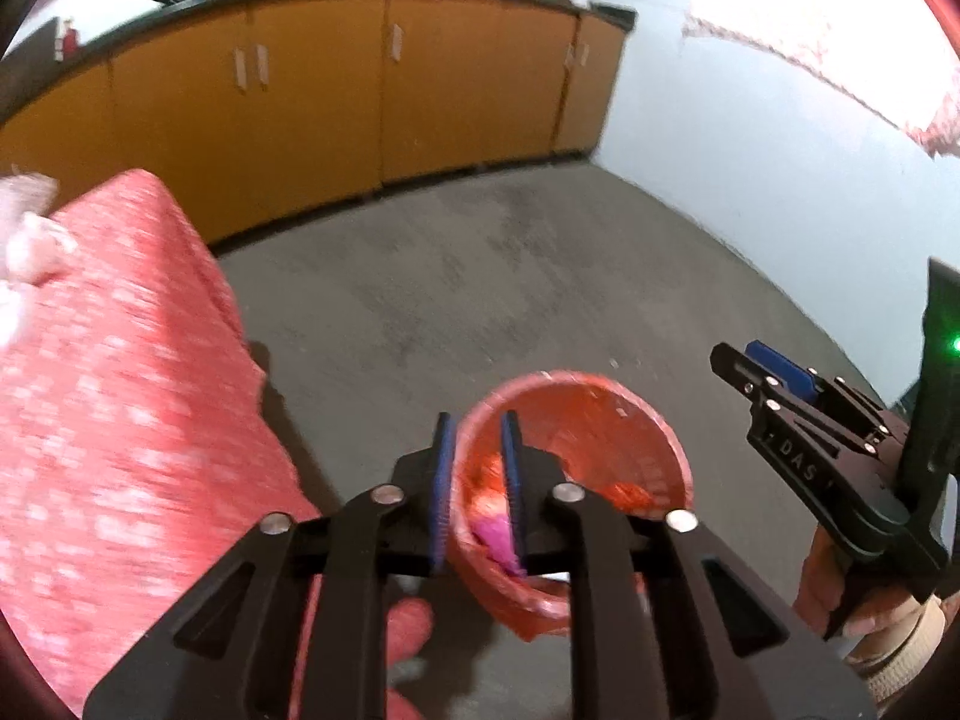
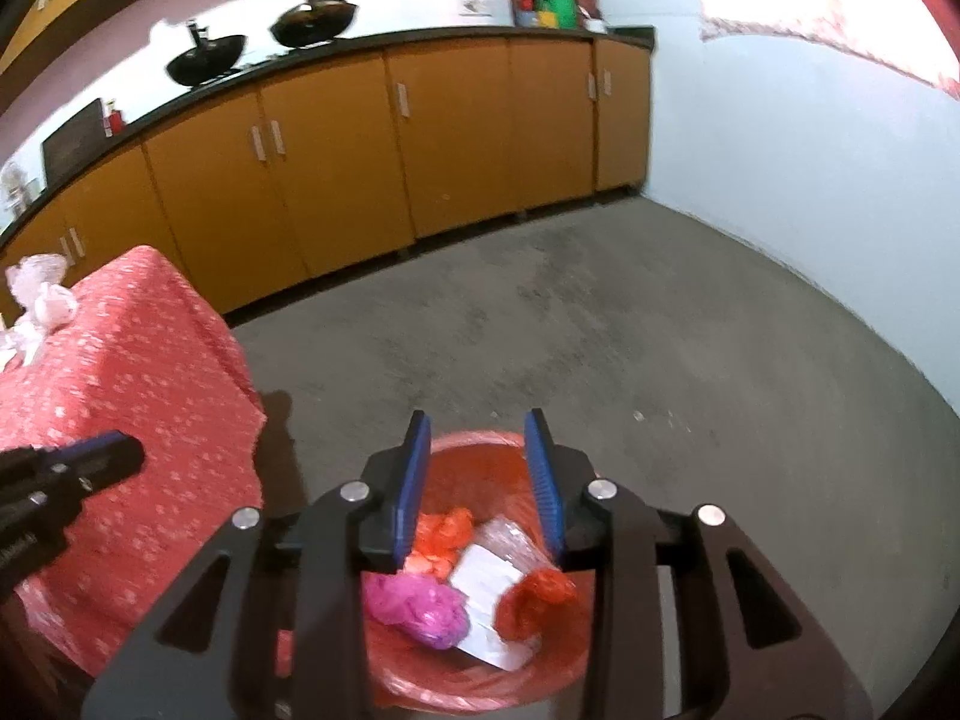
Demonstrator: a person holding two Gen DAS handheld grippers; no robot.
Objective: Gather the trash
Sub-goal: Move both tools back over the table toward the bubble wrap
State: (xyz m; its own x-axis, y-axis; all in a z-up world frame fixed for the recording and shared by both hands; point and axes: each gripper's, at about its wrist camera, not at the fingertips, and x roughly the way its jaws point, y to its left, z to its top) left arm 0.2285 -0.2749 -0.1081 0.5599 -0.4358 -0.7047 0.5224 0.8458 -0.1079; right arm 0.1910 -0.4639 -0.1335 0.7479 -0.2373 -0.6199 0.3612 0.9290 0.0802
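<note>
A round bin with a red liner (image 1: 606, 414) stands on the floor beside the table. In the right wrist view the bin (image 2: 474, 444) holds a pink bag (image 2: 420, 606), a white paper in clear wrap (image 2: 489, 585) and crumpled orange-red bags (image 2: 534, 600). My left gripper (image 1: 477, 417) hangs over the bin's left rim, open; the rim shows through the gap and the pads touch nothing. My right gripper (image 2: 478, 414) is open above the bin's middle, empty. Each gripper shows in the other's view: the right gripper (image 1: 741, 354), the left gripper (image 2: 129, 450).
A table under a red patterned cloth (image 2: 138, 372) stands left of the bin, with clear crumpled plastic bags (image 2: 42, 294) on its far corner. Orange cabinets (image 2: 336, 156) line the back wall, with black woks on the counter. Bare grey floor (image 2: 660, 324) stretches ahead and right.
</note>
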